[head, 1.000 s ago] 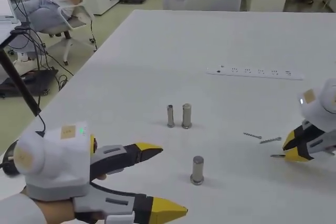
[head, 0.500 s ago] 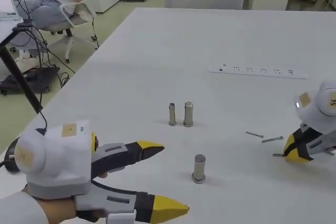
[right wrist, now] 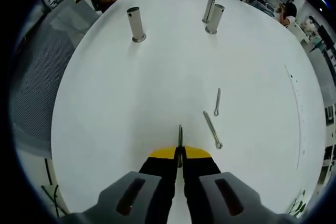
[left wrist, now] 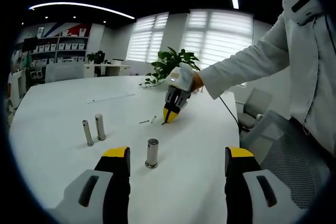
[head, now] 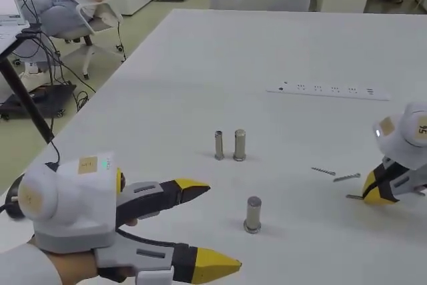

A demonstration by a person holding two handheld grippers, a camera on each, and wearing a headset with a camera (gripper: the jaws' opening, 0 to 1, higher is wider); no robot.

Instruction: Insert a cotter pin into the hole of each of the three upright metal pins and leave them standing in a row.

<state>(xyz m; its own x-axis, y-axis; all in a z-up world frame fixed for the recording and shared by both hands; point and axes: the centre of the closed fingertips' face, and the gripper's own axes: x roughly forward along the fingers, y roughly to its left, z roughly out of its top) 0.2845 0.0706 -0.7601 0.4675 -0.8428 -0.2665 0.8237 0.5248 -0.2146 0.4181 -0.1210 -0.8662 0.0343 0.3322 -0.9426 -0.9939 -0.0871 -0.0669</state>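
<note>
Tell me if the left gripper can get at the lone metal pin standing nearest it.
Probably yes. The left gripper is open, the lone metal pin stands upright just ahead of its jaws, and only bare table lies between them.

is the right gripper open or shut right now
Shut: the right gripper has its yellow-tipped jaws pressed together on a cotter pin, which pokes out ahead of them.

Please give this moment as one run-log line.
right gripper: shut on cotter pin | left gripper: open | two loose cotter pins | three metal pins upright
</note>
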